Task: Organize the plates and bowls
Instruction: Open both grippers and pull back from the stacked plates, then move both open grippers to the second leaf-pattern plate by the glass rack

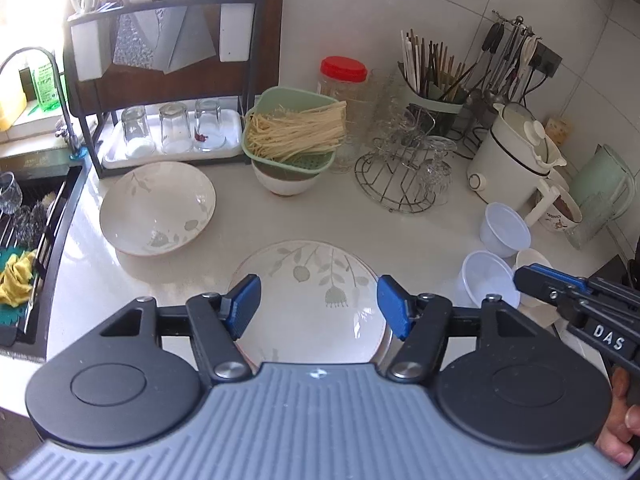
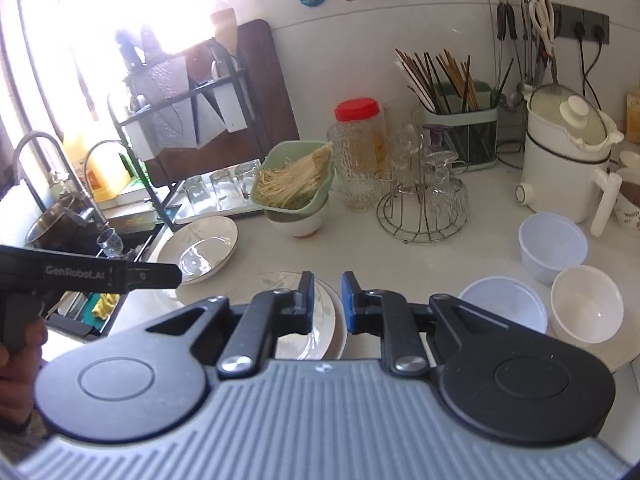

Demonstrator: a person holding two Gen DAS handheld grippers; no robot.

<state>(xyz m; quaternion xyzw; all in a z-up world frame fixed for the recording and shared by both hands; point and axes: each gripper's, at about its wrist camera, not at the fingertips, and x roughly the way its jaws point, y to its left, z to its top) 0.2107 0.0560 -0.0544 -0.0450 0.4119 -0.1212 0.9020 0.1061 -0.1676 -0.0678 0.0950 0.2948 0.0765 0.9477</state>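
Observation:
A white floral plate (image 1: pixel 308 300) (image 2: pixel 322 322) lies on the white counter (image 1: pixel 240 248), seemingly on top of a second plate. My left gripper (image 1: pixel 319 306) (image 2: pixel 172 274) hovers over it, open, its blue pads apart from the rim. A matching shallow floral bowl (image 1: pixel 158 208) (image 2: pixel 200 248) sits further left near the sink. My right gripper (image 2: pixel 328 302) (image 1: pixel 520 276) is shut with nothing in it, to the right of the plate. Beside it stand two translucent plastic bowls (image 1: pixel 506 228) (image 2: pixel 504 308) and a small white bowl (image 2: pixel 586 308).
A sink (image 1: pixel 24 240) with a yellow cloth is at the left. Behind stand a dish rack (image 1: pixel 168 136) with upturned glasses, a green colander of noodles (image 1: pixel 294 132) on a white bowl, a wire glass stand (image 1: pixel 400 176), a chopstick holder (image 1: pixel 436 92) and a white electric pot (image 1: pixel 516 152).

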